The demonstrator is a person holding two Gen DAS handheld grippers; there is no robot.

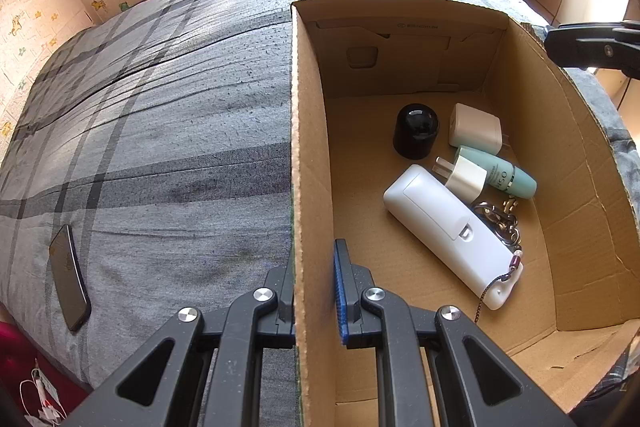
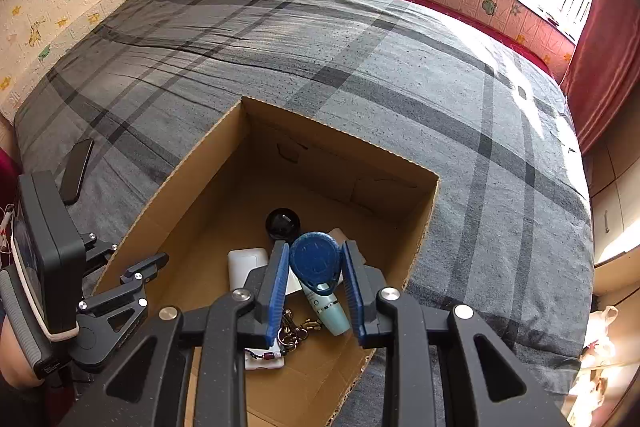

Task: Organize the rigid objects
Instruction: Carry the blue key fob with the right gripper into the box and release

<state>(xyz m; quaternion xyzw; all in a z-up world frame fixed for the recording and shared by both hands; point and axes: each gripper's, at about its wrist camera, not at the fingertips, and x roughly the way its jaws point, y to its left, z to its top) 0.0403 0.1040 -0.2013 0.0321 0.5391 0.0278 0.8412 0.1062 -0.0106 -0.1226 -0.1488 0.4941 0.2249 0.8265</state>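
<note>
- Holding the cardboard box [image 1: 312,147] steady, the left tongs [image 1: 316,291] are clamped on its near-left wall, one pad inside and one outside.
- Right tongs [image 2: 316,281] are clamped on a blue key fob [image 2: 316,261], carried above the open box — not yet released.
- Progress, as a judgement: mostly done. Six items already lie on the box floor.
- Count inside: one black dome cap [image 1: 416,131], two white plug adapters [image 1: 474,129], one teal tube [image 1: 506,173], one white oblong case [image 1: 448,233], one key ring bunch [image 1: 502,221].
- Remaining: one dark phone [image 1: 69,277] lies on the bed [image 1: 160,107], well apart from the box; the fob also awaits placement.
</note>
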